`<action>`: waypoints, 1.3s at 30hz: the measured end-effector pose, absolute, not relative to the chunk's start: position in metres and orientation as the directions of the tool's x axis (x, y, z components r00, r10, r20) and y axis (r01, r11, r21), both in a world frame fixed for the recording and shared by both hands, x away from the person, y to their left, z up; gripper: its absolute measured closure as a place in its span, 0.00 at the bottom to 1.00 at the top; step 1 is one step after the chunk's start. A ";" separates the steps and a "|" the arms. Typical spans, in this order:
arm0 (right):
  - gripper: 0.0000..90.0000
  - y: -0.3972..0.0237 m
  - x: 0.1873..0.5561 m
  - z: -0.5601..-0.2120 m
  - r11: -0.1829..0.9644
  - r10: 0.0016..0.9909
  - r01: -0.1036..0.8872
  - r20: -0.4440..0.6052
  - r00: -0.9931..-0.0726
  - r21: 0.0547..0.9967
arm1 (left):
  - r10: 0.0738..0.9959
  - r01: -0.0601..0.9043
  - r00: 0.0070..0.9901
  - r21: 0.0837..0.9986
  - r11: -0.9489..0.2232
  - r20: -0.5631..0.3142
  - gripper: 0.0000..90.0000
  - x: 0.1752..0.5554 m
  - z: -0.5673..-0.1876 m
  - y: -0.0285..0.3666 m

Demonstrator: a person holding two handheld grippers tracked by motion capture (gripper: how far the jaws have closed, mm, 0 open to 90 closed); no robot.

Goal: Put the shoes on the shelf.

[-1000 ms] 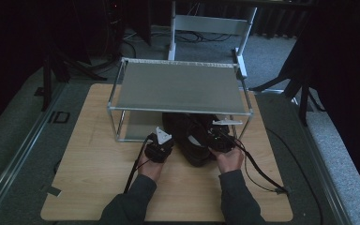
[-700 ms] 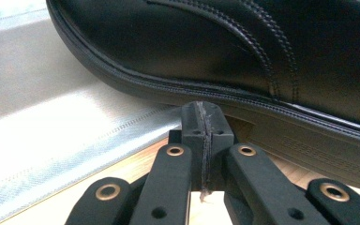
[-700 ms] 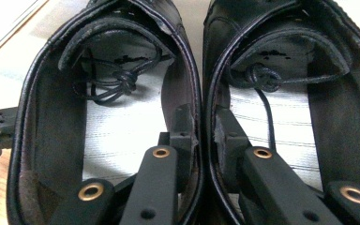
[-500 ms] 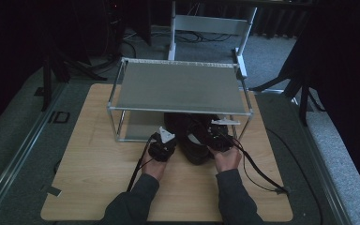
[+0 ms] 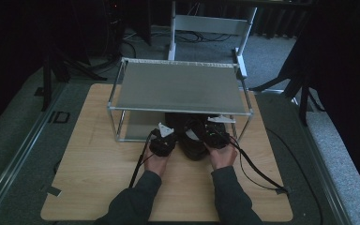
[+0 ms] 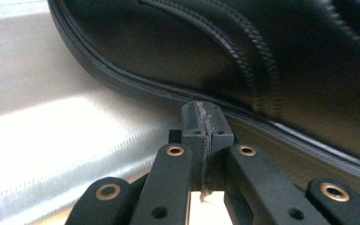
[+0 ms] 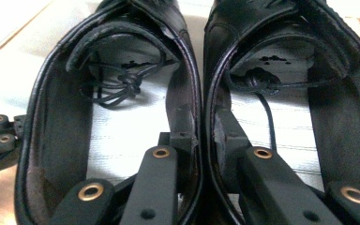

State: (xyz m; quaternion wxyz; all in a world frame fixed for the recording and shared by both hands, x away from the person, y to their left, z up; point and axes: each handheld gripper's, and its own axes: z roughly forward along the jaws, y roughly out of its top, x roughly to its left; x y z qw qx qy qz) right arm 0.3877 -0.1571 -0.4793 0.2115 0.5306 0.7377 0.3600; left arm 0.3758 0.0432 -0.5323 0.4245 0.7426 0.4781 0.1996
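Two black leather lace-up shoes (image 5: 193,142) stand side by side, heels toward me, toes under the metal rack (image 5: 180,86). My right gripper (image 7: 202,124) has one finger inside the left shoe (image 7: 51,117) and one inside the right shoe (image 7: 340,117), shut on their two touching inner walls. From the high view, this right gripper (image 5: 214,132) sits at the shoes' right. My left gripper (image 6: 201,123) is shut with nothing between its pads, its tip close against the outer side of a shoe (image 6: 262,61). It shows as the left gripper (image 5: 164,139) beside the shoes' left.
The rack has a silver top shelf and a silver lower plate (image 6: 51,117) on which the shoes' fronts rest. It stands on a wooden tabletop (image 5: 98,164). Cables trail from both grippers across the wood. A white frame (image 5: 211,23) stands behind the table.
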 end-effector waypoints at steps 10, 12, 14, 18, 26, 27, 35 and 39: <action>0.89 -0.146 0.396 -0.486 0.111 0.956 0.599 0.079 -0.282 0.793 | 0.905 0.531 0.418 0.830 -0.167 -0.085 1.00 0.395 -0.534 0.040; 0.89 -0.144 0.398 -0.487 0.098 0.956 0.593 0.090 -0.280 0.799 | 0.907 0.528 0.413 0.834 -0.162 -0.086 1.00 0.399 -0.534 0.042; 0.89 -0.143 0.399 -0.487 0.088 0.956 0.585 0.096 -0.276 0.806 | 0.905 0.518 0.418 0.839 -0.165 -0.080 1.00 0.403 -0.534 0.043; 0.89 -0.141 0.402 -0.490 0.064 0.959 0.576 0.109 -0.261 0.815 | 0.903 0.504 0.423 0.847 -0.170 -0.070 1.00 0.410 -0.535 0.042; 0.89 -0.141 0.405 -0.491 0.034 0.967 0.546 0.111 -0.230 0.837 | 0.911 0.472 0.410 0.867 -0.161 -0.054 1.00 0.420 -0.535 0.037; 0.89 -0.140 0.405 -0.491 0.026 0.968 0.541 0.113 -0.223 0.841 | 0.913 0.464 0.405 0.872 -0.154 -0.054 1.00 0.421 -0.536 0.037; 0.89 -0.139 0.408 -0.493 0.009 0.975 0.502 0.104 -0.196 0.865 | 0.925 0.435 0.378 0.889 -0.144 -0.035 1.00 0.430 -0.537 0.028; 0.89 -0.138 0.409 -0.495 0.004 0.976 0.484 0.101 -0.191 0.875 | 0.927 0.425 0.376 0.892 -0.152 -0.021 1.00 0.433 -0.537 0.027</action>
